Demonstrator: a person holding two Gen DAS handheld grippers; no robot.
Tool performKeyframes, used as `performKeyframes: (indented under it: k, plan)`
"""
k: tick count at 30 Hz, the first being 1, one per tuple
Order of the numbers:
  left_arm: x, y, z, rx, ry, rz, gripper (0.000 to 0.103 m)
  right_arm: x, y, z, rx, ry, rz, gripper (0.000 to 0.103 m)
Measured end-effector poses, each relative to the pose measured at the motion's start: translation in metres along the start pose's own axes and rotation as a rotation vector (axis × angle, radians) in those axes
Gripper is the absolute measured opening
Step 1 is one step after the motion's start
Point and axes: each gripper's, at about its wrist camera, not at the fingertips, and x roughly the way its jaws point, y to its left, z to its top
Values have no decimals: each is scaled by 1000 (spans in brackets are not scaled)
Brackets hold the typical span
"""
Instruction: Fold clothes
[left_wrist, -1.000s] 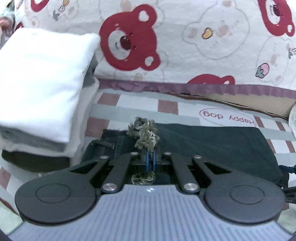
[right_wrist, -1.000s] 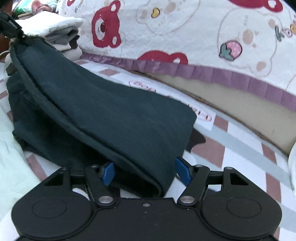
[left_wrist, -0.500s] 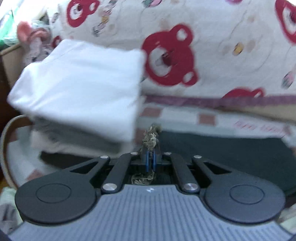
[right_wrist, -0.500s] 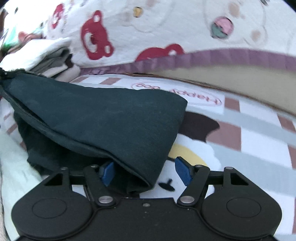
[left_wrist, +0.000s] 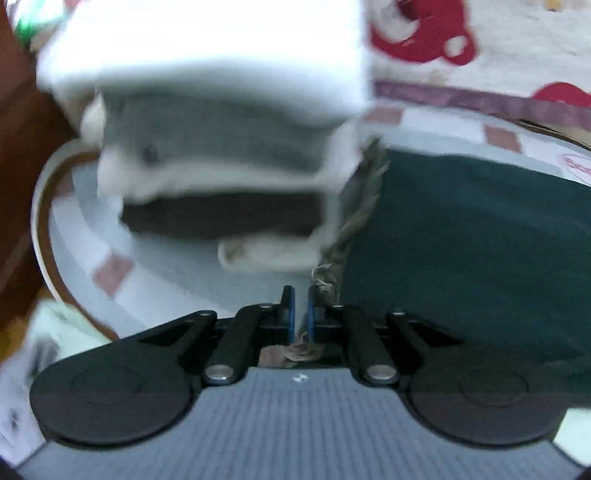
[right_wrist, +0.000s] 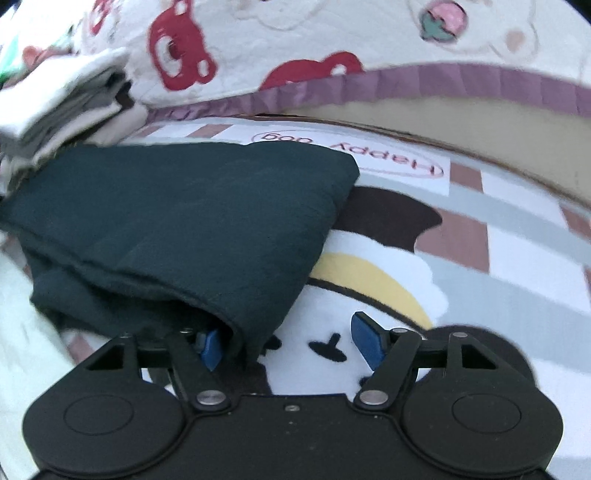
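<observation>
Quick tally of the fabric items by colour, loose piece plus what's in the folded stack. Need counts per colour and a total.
Counted from visible layers; the blurred stack may hide more.
Dark green: 1, the loose garment on the mat
White: 1, top of stack
Grey: 1
Cream: 1
Dark brown: 1, bottom layer
Total: 5

Folded garment (right_wrist: 177, 214) flat on mat (right_wrist: 517, 280). Stack of folded clothes (right_wrist: 70, 99) just behind garment's left end. Quilt (right_wrist: 332, 40) behind both.
</observation>
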Motion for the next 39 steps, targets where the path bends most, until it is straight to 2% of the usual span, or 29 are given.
performKeyframes:
  k: [2,3,4,5,6,8,11,13,15,18,20,23,25,27,28,29,30,31,34,36,38,39]
  plan:
    - [-19,-16,11,58,-59,-40,11,4,-3,0,32,-5,6,75]
    - [-28,-27,16,89,-82,-84,11,5,-1,0,22,-13,11,72]
    - [-33,-38,21,114,-93,-123,11,7,1,0,6,-22,24,63]
    - [-37,-52,26,141,-96,-165,11,10,4,2,-12,-28,43,33]
    - [-40,-67,32,166,-98,-210,12,13,7,6,-21,-30,52,25]
    - [-36,-99,41,181,-79,-306,17,14,11,14,-33,-49,65,15]
    - [-25,-152,53,192,-30,-446,18,-9,7,34,-14,-166,52,11]
    - [-21,-193,48,255,6,-500,18,-24,5,49,-12,-233,40,10]
    - [-21,-237,33,322,41,-552,16,-36,-1,73,-24,-255,27,10]
    - [-36,-285,16,411,26,-591,15,-50,-15,93,-74,-299,-72,9]
    - [-47,-313,10,446,23,-637,15,-58,-34,97,-56,-314,-132,9]
    - [-55,-350,6,416,53,-751,16,-72,-84,76,47,-309,-242,9]
    - [-58,-369,-4,407,95,-824,19,-77,-123,49,143,-286,-319,10]
    - [-62,-386,-15,422,131,-878,21,-79,-164,19,273,-243,-325,11]
    - [-64,-389,-22,456,137,-873,21,-78,-185,4,344,-217,-314,14]
    - [-65,-389,-26,488,137,-853,23,-78,-198,-6,387,-192,-306,29]
    - [-67,-389,-30,520,137,-832,24,-78,-199,-10,391,-168,-304,38]
    - [-67,-387,-33,539,140,-814,26,-78,-201,-14,396,-144,-301,38]
    - [-57,-368,-26,454,222,-818,27,-79,-201,-25,396,-77,-305,43]
    - [-49,-352,-15,388,248,-814,29,-89,-190,-27,348,-45,-359,46]
    - [-42,-334,-3,325,247,-801,43,-99,-181,-31,330,3,-427,47]
    - [-40,-323,3,299,223,-790,44,-106,-175,-35,334,12,-468,47]
